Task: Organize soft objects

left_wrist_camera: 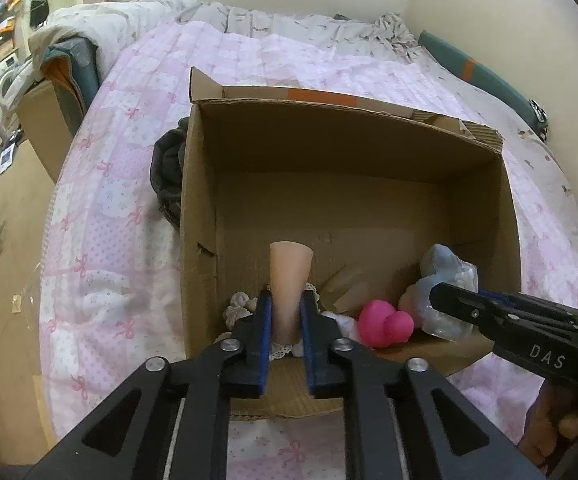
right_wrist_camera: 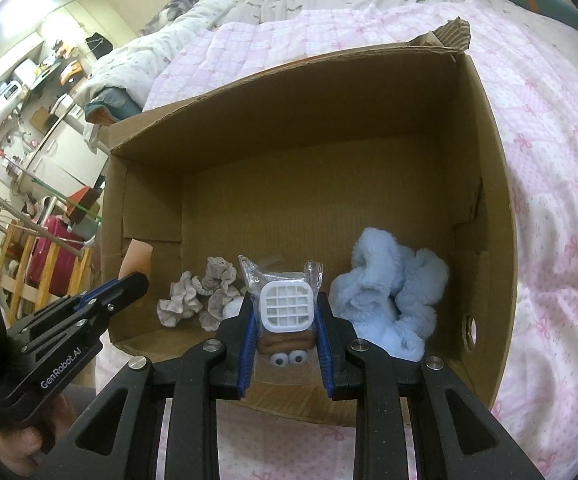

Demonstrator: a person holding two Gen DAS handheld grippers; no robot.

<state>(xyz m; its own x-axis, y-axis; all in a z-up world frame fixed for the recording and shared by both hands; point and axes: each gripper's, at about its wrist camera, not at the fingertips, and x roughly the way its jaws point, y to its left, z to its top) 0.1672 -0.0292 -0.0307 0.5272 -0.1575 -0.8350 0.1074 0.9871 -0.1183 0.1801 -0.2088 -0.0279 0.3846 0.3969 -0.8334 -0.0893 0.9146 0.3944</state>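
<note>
An open cardboard box (left_wrist_camera: 273,140) (right_wrist_camera: 297,92) sits on a pink quilted bed. My left gripper (left_wrist_camera: 287,300) is shut on a beige soft cone (left_wrist_camera: 290,276), held over the box's near left corner. My right gripper (right_wrist_camera: 285,304) is shut on a plastic-wrapped toy (right_wrist_camera: 287,312) with a white grid top and googly eyes, over the box's near side. In the box lie a pink squishy toy (left_wrist_camera: 385,322), a fluffy light blue plush (right_wrist_camera: 393,292) (left_wrist_camera: 445,268) and a grey crocheted piece (right_wrist_camera: 199,294) (left_wrist_camera: 237,306).
The pink bow-print quilt (left_wrist_camera: 101,216) (right_wrist_camera: 561,160) surrounds the box. A dark garment (left_wrist_camera: 167,172) lies against the box's left wall. Rumpled bedding (left_wrist_camera: 129,20) is piled at the far end. Cluttered shelves and a red case (right_wrist_camera: 53,248) stand beside the bed.
</note>
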